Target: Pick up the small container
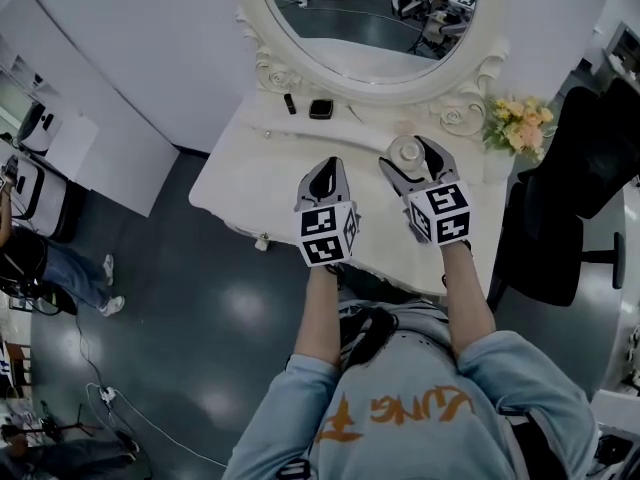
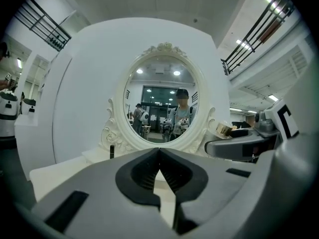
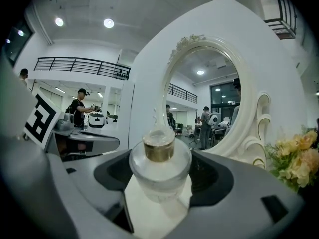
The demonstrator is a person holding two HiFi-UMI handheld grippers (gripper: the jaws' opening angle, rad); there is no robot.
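Right gripper (image 3: 160, 185) has its jaws clamped on the small container (image 3: 159, 164), a frosted bottle with a gold collar, centre-right on the white worktop (image 1: 258, 180). Left gripper (image 2: 159, 156) hovers lower left of it, jaws pressed together, empty. Oval mirror (image 1: 370, 28) just behind, flowers (image 1: 520, 123) right, black lipstick (image 1: 290, 103) and compact (image 1: 321, 109) upper left.

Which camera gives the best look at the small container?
The right gripper view: the small container fills the centre, between the jaws of the right gripper, gold collar clear. The head view shows only its round top from above; the left gripper view doesn't show it.
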